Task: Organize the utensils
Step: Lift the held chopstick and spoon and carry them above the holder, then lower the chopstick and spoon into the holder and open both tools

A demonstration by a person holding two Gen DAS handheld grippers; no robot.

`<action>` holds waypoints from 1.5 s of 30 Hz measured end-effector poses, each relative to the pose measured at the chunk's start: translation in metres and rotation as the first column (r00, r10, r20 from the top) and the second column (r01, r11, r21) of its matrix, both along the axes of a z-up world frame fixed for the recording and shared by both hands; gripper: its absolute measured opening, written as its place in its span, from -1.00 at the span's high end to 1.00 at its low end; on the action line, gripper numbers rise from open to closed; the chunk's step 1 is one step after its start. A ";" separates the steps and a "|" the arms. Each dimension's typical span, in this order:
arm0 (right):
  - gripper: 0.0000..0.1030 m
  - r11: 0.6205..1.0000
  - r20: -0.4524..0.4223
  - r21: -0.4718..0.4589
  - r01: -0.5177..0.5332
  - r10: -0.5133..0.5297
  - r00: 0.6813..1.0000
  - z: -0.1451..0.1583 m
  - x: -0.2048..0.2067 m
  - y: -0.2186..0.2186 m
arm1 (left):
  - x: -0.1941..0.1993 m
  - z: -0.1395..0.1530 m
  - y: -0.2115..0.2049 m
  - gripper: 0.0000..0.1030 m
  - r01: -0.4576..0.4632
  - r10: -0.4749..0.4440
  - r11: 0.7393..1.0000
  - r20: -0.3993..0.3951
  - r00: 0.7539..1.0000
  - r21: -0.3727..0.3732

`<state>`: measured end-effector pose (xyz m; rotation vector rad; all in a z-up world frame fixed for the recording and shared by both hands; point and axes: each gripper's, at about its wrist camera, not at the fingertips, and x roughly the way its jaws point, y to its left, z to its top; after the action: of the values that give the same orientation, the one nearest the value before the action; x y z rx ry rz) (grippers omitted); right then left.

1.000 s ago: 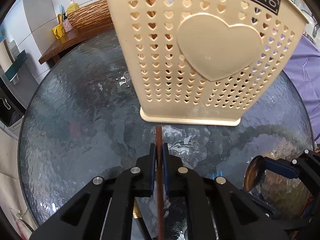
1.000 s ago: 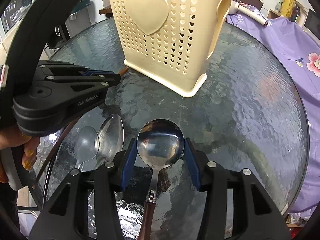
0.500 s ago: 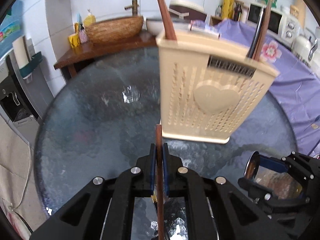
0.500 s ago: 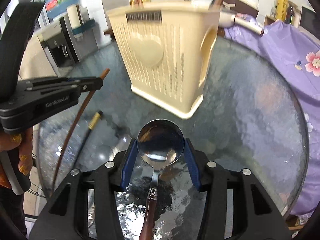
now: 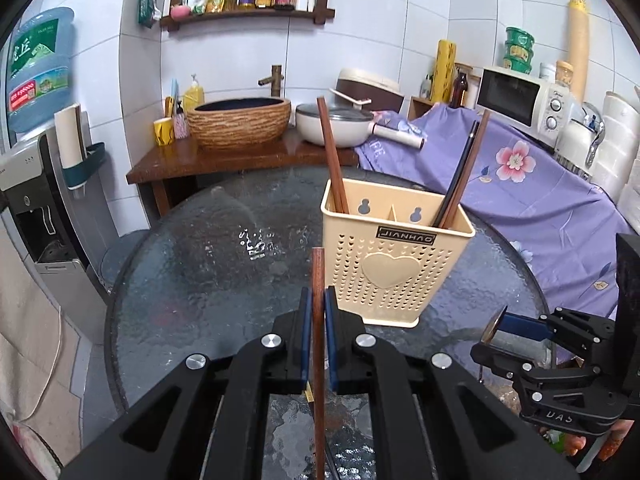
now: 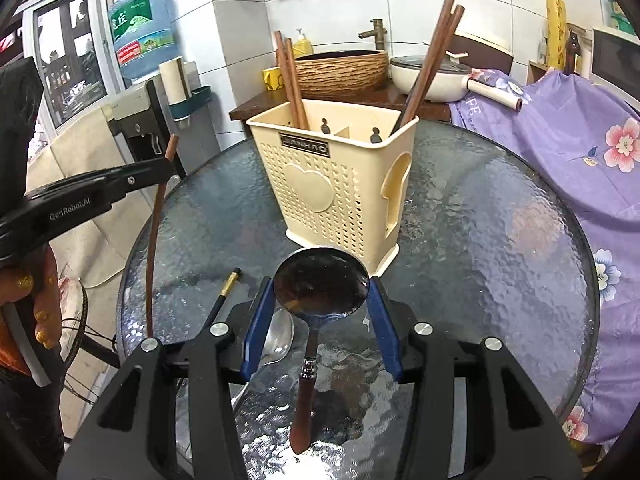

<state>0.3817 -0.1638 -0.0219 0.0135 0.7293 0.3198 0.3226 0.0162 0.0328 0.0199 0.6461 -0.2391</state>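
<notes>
My left gripper (image 5: 315, 300) is shut on a brown chopstick (image 5: 317, 272), whose tip points up beside the cream holder (image 5: 396, 268). The holder stands on the glass table, with brown chopsticks (image 5: 332, 160) in its left compartment and darker ones (image 5: 460, 176) in its right. My right gripper (image 6: 319, 286) is shut on the bowl of a steel spoon (image 6: 320, 276); its brown handle hangs down toward me. The holder (image 6: 320, 184) is just beyond the spoon. In the right wrist view the left gripper (image 6: 168, 164) holds the long chopstick (image 6: 154, 240) at the left.
A silver spoon (image 6: 278, 338) and a black chopstick with a gold tip (image 6: 224, 292) lie on the round glass table (image 6: 500, 240) below my right gripper. A purple flowered cloth (image 5: 540, 200) covers the right side. A wooden counter with a basin (image 5: 240, 124) stands behind.
Both grippers have risen and drawn back from the holder, each keeping its utensil. The holder's open top and the chopsticks in it have come into view.
</notes>
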 end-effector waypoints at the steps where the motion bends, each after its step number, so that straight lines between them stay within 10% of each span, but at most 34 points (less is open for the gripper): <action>1: 0.08 1.000 0.003 0.003 -0.004 0.004 1.000 0.002 -0.002 0.000 | -0.002 0.002 0.000 0.87 0.003 -0.003 1.000 0.005 1.000 0.001; 27: 0.08 0.992 0.059 0.048 -0.117 0.115 0.992 0.078 -0.002 0.002 | -0.020 0.089 0.009 0.87 0.079 -0.066 0.993 0.146 0.987 -0.083; 45: 0.08 0.999 0.278 0.040 -0.028 0.016 0.960 0.222 0.051 -0.003 | 0.042 0.213 -0.009 0.87 0.035 0.013 0.985 0.276 0.961 -0.168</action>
<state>0.4329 -0.1665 0.2006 0.0019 0.4435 0.3506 0.3644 0.0068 0.2463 -0.1072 0.3452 -0.2966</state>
